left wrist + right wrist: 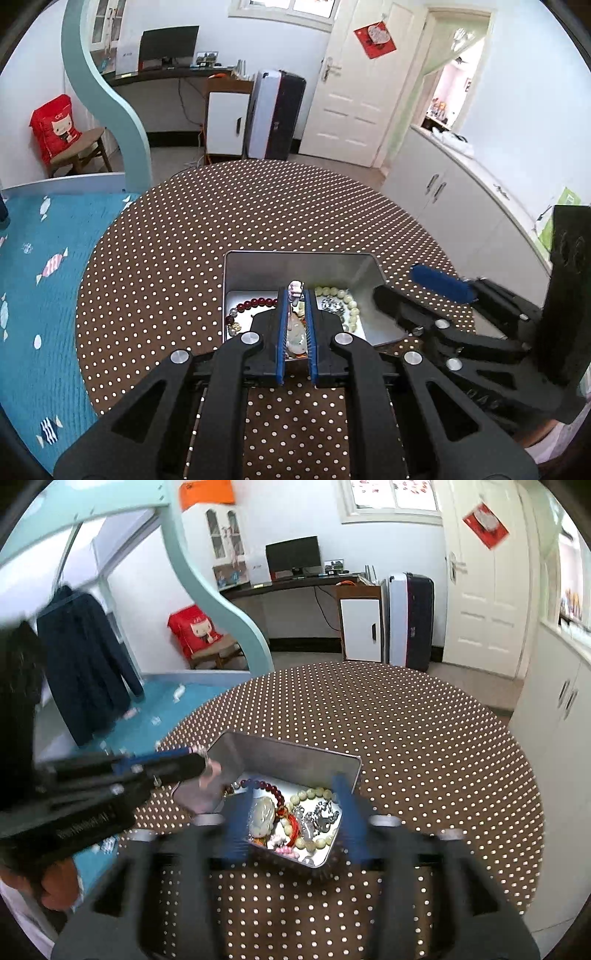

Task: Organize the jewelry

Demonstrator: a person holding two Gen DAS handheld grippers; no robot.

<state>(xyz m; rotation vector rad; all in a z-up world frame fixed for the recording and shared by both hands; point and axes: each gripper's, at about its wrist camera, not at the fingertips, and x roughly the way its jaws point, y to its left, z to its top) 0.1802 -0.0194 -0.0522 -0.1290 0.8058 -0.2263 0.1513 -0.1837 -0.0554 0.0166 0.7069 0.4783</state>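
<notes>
A silver metal tin (295,267) (284,755) sits on the dotted table and holds jewelry: a dark red bead bracelet (256,303) (264,786), a pale green bead bracelet (345,299) (314,793), a silver chain (323,818) and a white pendant (263,812). My left gripper (295,291) hovers over the tin, shut on a small pink and white trinket (294,289) at its fingertips; it shows blurred in the right wrist view (208,766). My right gripper (295,794) is open and empty just in front of the tin; it also shows in the left wrist view (417,284).
The round table (258,206) has a brown cloth with white dots. A bed with a blue cover (40,266) lies to the left. White cabinets (461,192) stand to the right. A door, suitcase and desk are at the back.
</notes>
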